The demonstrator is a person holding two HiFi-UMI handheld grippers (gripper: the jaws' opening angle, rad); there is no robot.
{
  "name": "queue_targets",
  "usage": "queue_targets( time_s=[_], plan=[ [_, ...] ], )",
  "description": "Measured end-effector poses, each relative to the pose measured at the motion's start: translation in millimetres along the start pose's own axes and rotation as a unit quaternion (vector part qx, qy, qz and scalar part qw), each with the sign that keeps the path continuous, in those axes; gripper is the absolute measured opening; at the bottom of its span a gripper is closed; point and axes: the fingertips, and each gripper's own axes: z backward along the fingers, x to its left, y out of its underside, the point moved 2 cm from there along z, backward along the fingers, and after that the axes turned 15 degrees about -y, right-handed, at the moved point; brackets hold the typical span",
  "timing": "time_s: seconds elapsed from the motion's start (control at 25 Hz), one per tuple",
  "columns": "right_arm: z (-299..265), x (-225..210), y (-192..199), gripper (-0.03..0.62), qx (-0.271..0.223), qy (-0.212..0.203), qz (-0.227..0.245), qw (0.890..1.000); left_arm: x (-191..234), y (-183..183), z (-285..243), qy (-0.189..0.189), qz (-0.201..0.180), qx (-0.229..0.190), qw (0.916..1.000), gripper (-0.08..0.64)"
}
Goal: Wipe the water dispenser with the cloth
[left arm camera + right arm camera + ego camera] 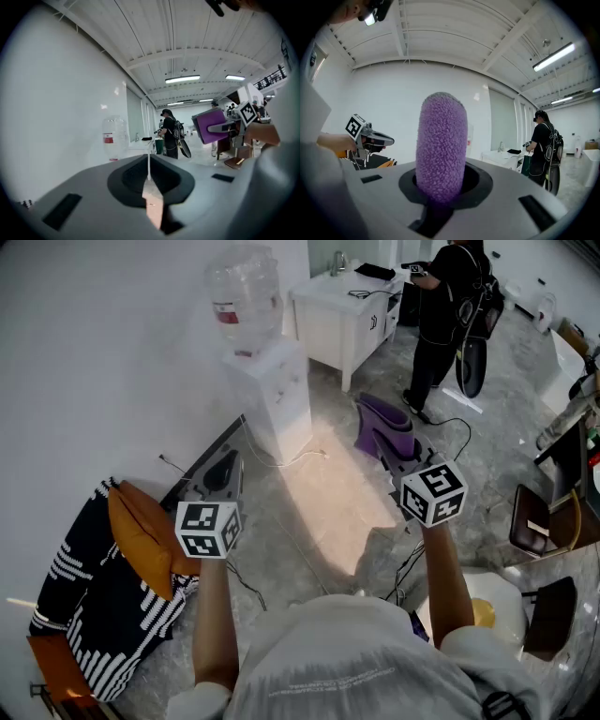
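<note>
The white water dispenser point(274, 395) stands against the wall with a clear bottle point(245, 292) on top. A folded purple cloth point(382, 426) sticks out of my right gripper point(398, 448), which is shut on it and held in the air about a metre short of the dispenser. In the right gripper view the cloth point(441, 145) rises upright between the jaws and hides most of the dispenser. My left gripper point(225, 463) hovers to the left, shut and holding nothing. The left gripper view shows the bottle point(113, 138) ahead and the cloth point(211, 125) at the right.
A white cabinet point(342, 315) stands right of the dispenser, with a person in black point(448, 306) beside it. An orange cushion point(141, 535) and striped fabric point(94, 615) lie at my left. Cables point(286, 460) run over the floor. A brown chair point(539, 521) is at the right.
</note>
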Motion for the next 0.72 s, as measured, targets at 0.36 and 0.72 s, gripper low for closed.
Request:
queue_targets(
  time_s=[0.36,0.72],
  plan=[
    [23,-29,11,0.069,0.006,-0.008,0.006,1.0,-31,-1,-4,-0.019,0.011,0.011,0.9997,0.023],
    [45,-67,36,0.069,0.013,-0.021,-0.011,1.0,-75,18,-12,-0.042,0.02,0.047,0.9978,0.024]
  ],
)
